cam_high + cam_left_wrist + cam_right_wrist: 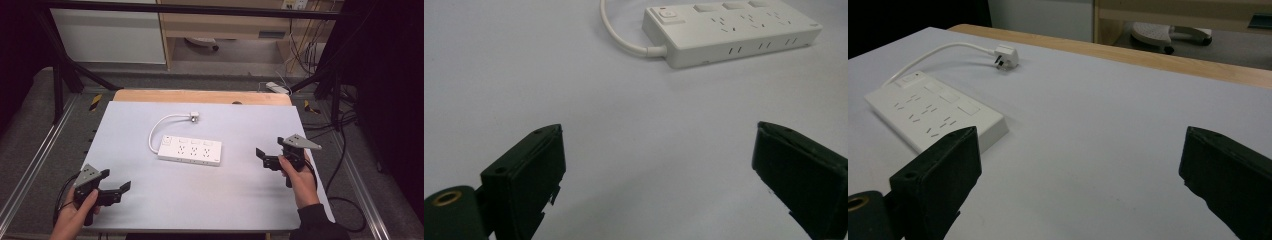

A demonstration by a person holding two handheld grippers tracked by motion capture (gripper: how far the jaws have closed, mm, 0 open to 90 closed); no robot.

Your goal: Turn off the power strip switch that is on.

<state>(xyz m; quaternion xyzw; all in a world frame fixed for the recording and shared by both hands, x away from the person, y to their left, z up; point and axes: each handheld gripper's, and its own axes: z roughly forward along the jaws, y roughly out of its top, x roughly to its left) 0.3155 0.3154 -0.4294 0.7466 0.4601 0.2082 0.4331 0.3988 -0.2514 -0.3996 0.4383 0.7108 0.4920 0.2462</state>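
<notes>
A white power strip (190, 150) lies flat at the middle of the pale table top (200, 205). Its white cord loops back to a plug (194, 117) lying behind it. My left gripper (116, 180) rests at the front left corner, open and empty, well short of the strip. My right gripper (271, 148) is at the right, level with the strip, also open and empty. The left gripper view has the strip (729, 30) far ahead of the spread left gripper (659, 135). In the right gripper view, the strip (933, 110) and plug (1005, 56) lie to the left of the right gripper (1080, 140).
A bare wooden strip (200, 96) runs along the table's far edge. Metal frame rails (30, 165) flank both sides. Cables (345, 150) trail on the floor at the right, and a white block (277, 87) lies behind the table. A wooden shelf unit (225, 30) stands beyond.
</notes>
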